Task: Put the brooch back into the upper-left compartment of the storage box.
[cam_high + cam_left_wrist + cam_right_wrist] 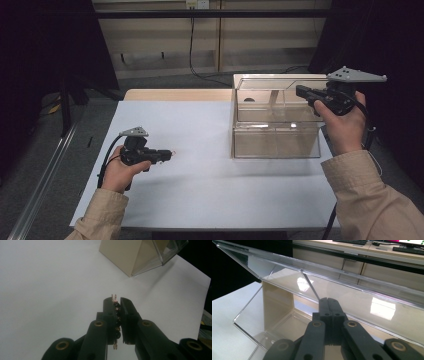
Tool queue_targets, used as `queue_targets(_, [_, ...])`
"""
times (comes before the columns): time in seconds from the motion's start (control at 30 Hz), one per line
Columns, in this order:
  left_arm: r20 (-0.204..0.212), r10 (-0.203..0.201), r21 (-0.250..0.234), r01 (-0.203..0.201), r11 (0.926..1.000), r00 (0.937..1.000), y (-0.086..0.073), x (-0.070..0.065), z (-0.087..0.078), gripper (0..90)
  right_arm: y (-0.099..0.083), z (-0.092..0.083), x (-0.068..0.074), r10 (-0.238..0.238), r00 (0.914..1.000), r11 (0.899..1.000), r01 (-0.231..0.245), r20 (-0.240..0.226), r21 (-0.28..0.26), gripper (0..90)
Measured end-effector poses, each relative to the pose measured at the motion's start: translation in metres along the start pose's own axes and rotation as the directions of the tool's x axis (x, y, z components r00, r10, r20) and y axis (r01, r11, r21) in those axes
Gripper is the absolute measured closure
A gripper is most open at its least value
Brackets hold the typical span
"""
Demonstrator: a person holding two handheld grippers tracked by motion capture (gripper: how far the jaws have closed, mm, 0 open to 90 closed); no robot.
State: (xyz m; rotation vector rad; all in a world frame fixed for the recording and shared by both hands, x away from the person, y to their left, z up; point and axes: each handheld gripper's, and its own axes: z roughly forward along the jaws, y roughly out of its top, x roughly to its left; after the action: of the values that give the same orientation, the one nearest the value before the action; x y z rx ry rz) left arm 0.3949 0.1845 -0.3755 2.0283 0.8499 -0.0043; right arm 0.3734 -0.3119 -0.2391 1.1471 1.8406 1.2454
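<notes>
The clear plastic box [276,120] is glossy and smooth. The table [200,190] wears a matt white sheet. The left gripper [117,300], matt black plastic, clamps a small beaded, gold-coloured metal piece [116,312].

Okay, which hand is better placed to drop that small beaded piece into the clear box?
Left. The left gripper is shut on the small beaded piece, lifted above the white table. The right gripper is shut with nothing in it, at the clear box, whose lid stands open.

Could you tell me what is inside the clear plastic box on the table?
The clear box looks empty, with a divider inside; glare hides parts of its floor.
</notes>
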Motion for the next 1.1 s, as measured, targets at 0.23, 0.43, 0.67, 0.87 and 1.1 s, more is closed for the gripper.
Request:
queue_targets(0.23, [0.012, 0.019, 0.004, -0.019, 0.9998, 0.9997, 0.015, -0.006, 0.0, 83.8, -0.001, 0.0, 0.0, 0.004, 1.0, 1.0, -0.004, -0.004, -0.001, 90.0])
queue_targets(0.43, [0.029, 0.029, -0.003, -0.029, 0.9996, 0.9992, 0.028, -0.011, 0.001, 83.8, -0.001, 0.0, 0.001, 0.004, 1.0, 1.0, -0.004, 0.003, -0.004, 90.0])
queue_targets(0.67, [0.044, 0.042, -0.01, -0.042, 0.9991, 0.9981, 0.04, -0.016, 0.002, 83.9, -0.001, -0.002, 0.0, 0.007, 1.0, 1.0, -0.007, 0.006, -0.004, 90.0])
queue_targets(0.87, [0.056, 0.05, -0.014, -0.049, 0.9987, 0.9972, 0.048, -0.021, 0.003, 83.9, -0.001, -0.002, 0.0, 0.006, 1.0, 1.0, -0.006, 0.007, -0.003, 90.0])
queue_targets(1.1, [0.064, 0.065, -0.015, -0.064, 0.9978, 0.9958, 0.058, -0.027, 0.003, 83.8, -0.001, -0.002, -0.001, 0.011, 0.9999, 1.0, -0.011, 0.003, -0.007, 90.0])
